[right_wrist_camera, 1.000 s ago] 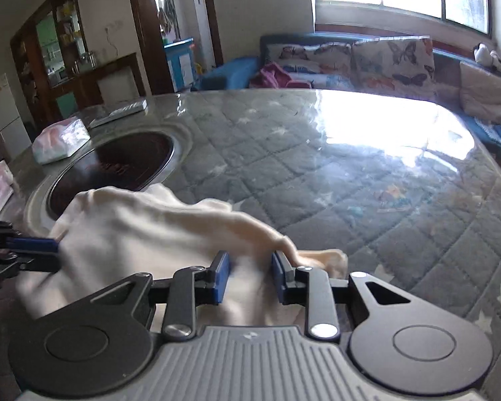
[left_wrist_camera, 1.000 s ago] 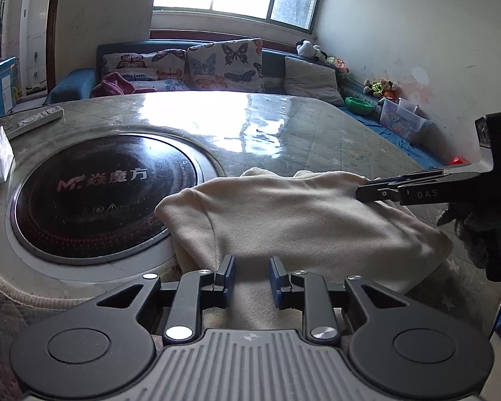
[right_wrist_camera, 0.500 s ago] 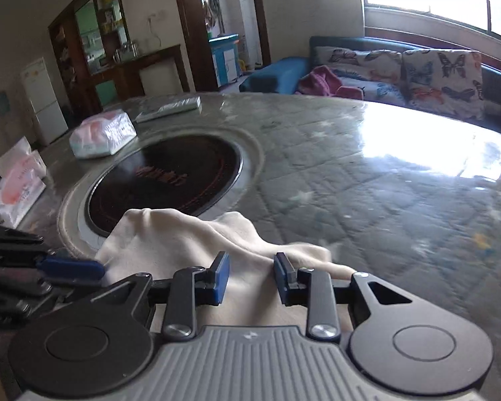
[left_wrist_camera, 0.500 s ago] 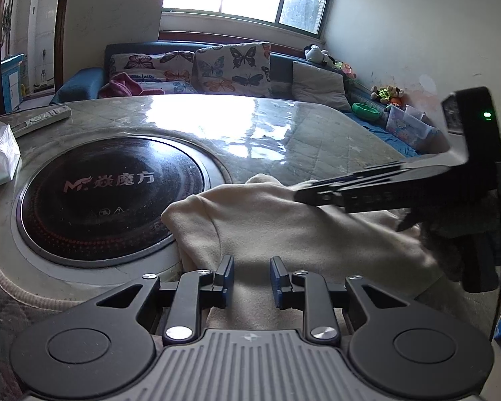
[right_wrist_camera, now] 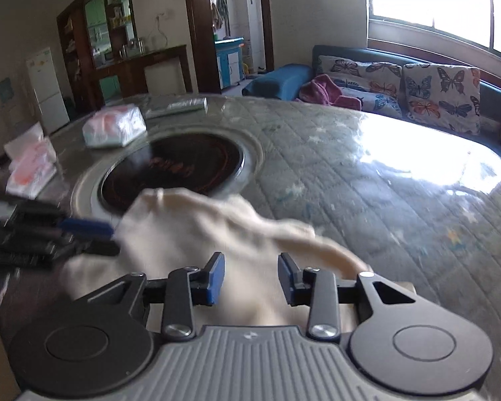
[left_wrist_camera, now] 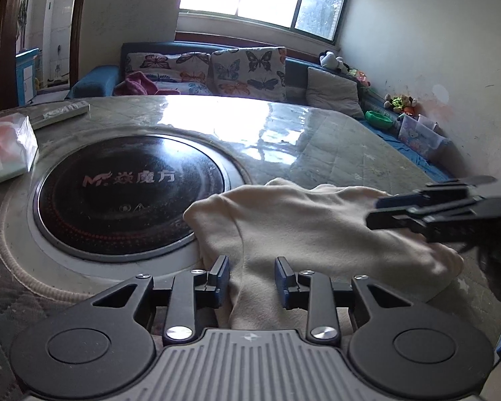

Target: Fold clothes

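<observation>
My cream garment is bunched on the quilted table, its long side running left to right across my view, left end overlapping the rim of the black cooktop. My left gripper sits low over the near edge, jaws spread with nothing between them. My right gripper is the same, coming in sideways from the right.

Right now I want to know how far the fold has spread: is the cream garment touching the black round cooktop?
Touching. The left wrist view shows the cream garment with its left edge draped over the rim of the black round cooktop, no table showing between them.
</observation>
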Demonstrator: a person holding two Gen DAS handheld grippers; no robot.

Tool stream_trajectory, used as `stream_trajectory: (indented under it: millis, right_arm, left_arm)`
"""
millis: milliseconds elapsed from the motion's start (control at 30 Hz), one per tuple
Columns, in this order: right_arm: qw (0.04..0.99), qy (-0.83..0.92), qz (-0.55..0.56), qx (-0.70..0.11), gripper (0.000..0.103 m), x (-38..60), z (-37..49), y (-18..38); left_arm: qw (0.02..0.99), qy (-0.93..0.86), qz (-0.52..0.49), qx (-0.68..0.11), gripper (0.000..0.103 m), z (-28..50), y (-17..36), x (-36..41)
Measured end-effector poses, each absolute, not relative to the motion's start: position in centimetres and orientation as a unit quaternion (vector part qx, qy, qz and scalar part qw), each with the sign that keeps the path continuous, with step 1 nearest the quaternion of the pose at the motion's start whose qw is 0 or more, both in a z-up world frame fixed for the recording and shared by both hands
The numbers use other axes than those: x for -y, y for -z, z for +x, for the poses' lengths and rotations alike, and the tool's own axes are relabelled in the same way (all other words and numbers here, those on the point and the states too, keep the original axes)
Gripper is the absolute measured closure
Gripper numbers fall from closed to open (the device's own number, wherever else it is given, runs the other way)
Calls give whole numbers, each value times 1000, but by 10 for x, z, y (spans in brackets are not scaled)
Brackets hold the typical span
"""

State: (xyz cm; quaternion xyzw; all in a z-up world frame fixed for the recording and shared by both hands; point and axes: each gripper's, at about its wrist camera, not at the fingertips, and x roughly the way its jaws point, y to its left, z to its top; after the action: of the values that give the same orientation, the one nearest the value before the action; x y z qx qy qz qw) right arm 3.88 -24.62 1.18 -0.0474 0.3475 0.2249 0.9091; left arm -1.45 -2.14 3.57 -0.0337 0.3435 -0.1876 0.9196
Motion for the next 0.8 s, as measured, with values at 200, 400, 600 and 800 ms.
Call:
stream_trajectory:
  millis: [200,400,600,800]
  right_arm:
    - [912,-220,-54,-343,67,258,-6,-9]
    - [915,-200,-27,-350,65,281,-32,2]
    - [914,-191,-14,-357,66,293,-39,2]
    - [915,-195,13,-354,67,303,-38,-7]
  left_arm:
    - [919,184,-34,-346,65,-20,-33,18]
    - [916,180,-40,-356,65,-25,-26,13]
    - [914,187,-38,-357,66,-29,-28,16]
    - [914,185,-36,-359,65,-31,-26,16]
